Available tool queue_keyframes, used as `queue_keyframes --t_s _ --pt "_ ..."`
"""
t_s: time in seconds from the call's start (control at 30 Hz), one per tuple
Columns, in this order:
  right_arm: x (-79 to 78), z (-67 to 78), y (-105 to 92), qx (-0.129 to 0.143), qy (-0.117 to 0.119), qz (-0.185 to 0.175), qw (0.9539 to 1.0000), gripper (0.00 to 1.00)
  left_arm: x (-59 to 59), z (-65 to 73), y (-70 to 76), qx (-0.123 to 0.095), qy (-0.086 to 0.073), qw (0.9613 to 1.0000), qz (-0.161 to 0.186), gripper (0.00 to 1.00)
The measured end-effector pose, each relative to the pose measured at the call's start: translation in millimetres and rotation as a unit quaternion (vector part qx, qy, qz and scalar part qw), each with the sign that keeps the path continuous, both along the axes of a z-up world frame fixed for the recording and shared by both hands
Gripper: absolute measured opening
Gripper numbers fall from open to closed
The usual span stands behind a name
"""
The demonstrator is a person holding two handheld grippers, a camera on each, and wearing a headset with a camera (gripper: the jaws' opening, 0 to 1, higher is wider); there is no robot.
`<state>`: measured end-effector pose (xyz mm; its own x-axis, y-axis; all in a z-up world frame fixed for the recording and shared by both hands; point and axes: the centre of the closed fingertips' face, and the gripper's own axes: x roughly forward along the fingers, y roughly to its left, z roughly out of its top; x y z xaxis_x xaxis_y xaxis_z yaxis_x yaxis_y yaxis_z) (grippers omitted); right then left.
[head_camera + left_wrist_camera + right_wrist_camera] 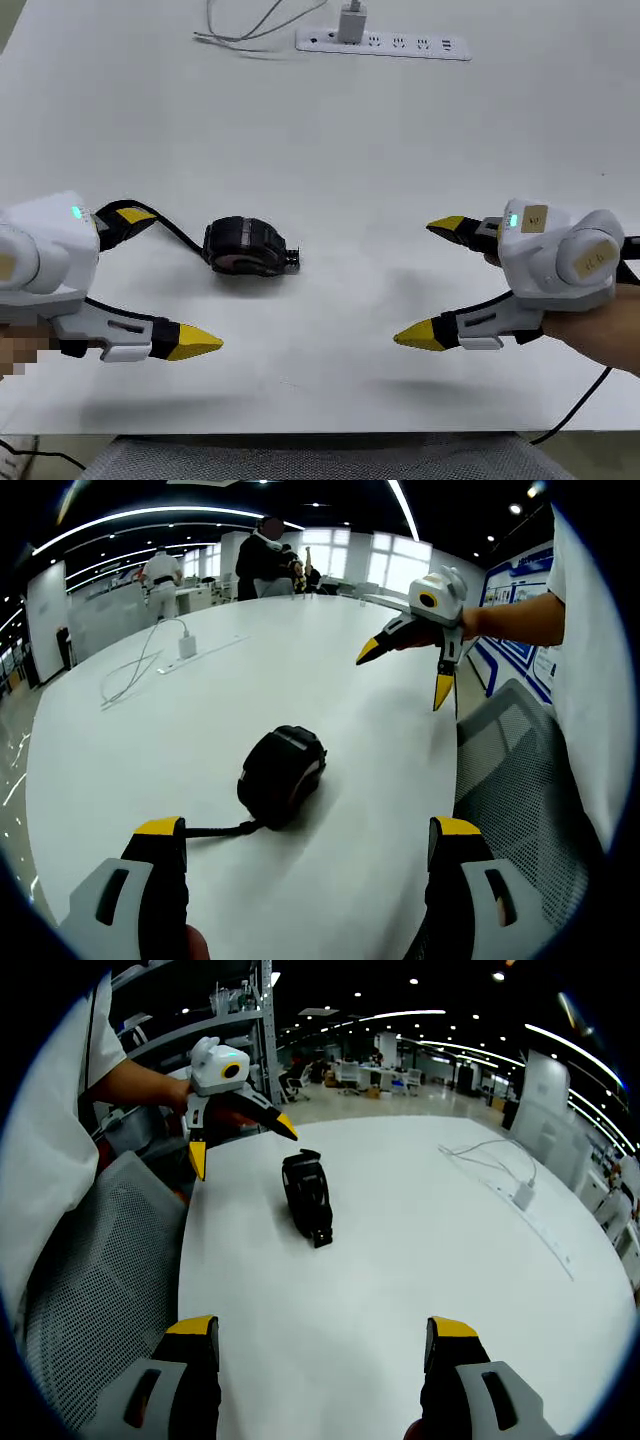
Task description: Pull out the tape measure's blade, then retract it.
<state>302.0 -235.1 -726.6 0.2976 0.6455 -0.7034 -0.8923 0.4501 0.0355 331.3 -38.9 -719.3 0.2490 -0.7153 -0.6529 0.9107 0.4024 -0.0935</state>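
Seems to stand at the very start of the task: shows no blade drawn out of the tape measure (245,247), only the small hook end (292,262) at the mouth of the black case, turned toward the right gripper (414,283). Lies free on the white table (350,150), between the two grippers and closer to the left gripper (182,278), gripped by neither. Holds nothing on either side: both claws released, with the yellow-tipped jaws spread wide, and looks the same in the left gripper view and the right gripper view. Leaves, by judgement, everything to do: steady the case, catch the hook end, pull the blade out, then let it run back in. Hard to decide about the black wrist strap (180,235): runs from the case up to the far jaw of the left gripper, but cannot tell whether touching that jaw or only just beside it. Cannot make out any lock button or marking on the case, being too small and too dark. Cuts off, at the edges of the head view, the back of the left gripper and part of the hand on the right one. Shows farther back a white power strip (385,42) with a charger (353,22) plugged in, well apart from the work.
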Motion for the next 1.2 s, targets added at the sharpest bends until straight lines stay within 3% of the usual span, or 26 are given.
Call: queue_keyframes --t_s 0.47,0.77,1.03,1.2 --pt "13.4 -9.1 11.4 -0.007 0.014 0.031 0.9994 0.83 10.8 -15.7 -7.9 0.044 0.005 0.9981 -0.042 0.99" --pt "22.6 -9.4 23.0 -0.012 0.016 0.053 0.9984 0.83 18.5 -24.1 -13.2 0.070 0.004 0.9946 -0.076 0.97" --pt "28.6 -9.7 31.5 -0.013 0.016 0.068 0.9975 0.80 27.0 -31.4 -15.6 0.085 0.005 0.9916 -0.097 0.85" --pt "30.5 -11.1 35.8 -0.011 0.016 0.072 0.9972 0.79 33.6 -34.0 -18.1 0.085 0.013 0.9916 -0.097 0.76"
